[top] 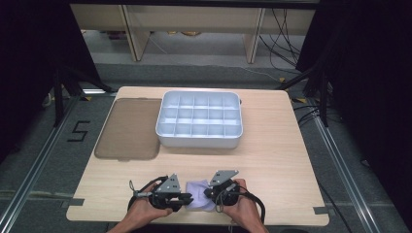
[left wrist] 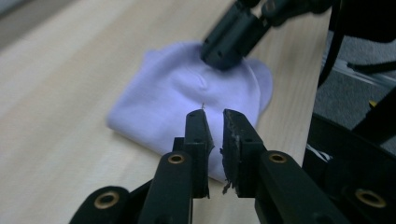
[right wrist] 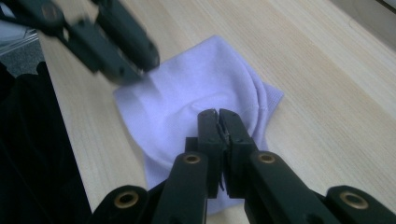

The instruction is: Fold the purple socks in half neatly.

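Observation:
A folded lavender cloth [top: 198, 195] lies on the wooden table near its front edge, between my two grippers. My left gripper [top: 187, 198] reaches it from the left. In the left gripper view its jaws [left wrist: 215, 122] stand a narrow gap apart over the near edge of the cloth [left wrist: 173, 93], with nothing between them. My right gripper [top: 210, 190] comes in from the right. Its jaws [right wrist: 218, 114] are pressed together with their tips on the middle of the cloth [right wrist: 196, 79], where the fabric puckers.
A white tray [top: 199, 141] divided into several compartments stands at the middle of the table. A flat brown translucent lid [top: 128, 128] lies to its left. Bare wood spreads to the right of the tray and between the tray and the cloth.

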Demonstrator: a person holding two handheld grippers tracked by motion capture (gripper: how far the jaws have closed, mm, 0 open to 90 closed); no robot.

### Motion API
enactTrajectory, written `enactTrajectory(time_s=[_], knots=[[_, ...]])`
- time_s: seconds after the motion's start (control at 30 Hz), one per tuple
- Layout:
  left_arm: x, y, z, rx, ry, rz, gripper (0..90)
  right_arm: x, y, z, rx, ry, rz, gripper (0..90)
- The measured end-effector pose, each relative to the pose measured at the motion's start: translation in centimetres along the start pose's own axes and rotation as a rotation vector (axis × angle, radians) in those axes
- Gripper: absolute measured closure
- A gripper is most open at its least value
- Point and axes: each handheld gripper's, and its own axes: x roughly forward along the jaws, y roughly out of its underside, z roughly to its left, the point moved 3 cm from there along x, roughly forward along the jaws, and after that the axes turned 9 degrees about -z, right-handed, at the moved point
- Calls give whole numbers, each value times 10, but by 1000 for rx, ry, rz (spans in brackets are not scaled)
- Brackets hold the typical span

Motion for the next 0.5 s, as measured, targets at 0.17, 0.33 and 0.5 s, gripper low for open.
enactTrajectory(time_s=[0.17, 0.33, 0.5], knots=[[-11, 8, 12, -95, -22, -3, 668, -4, -5, 5, -7, -5, -23, 884], [-16, 12, 18, -156, -60, 14, 532, 2, -2, 15, -20, -28, 20, 884], [-15, 13, 24, -209, -52, 40, 450, 11, 2, 16, -41, -19, 57, 886]])
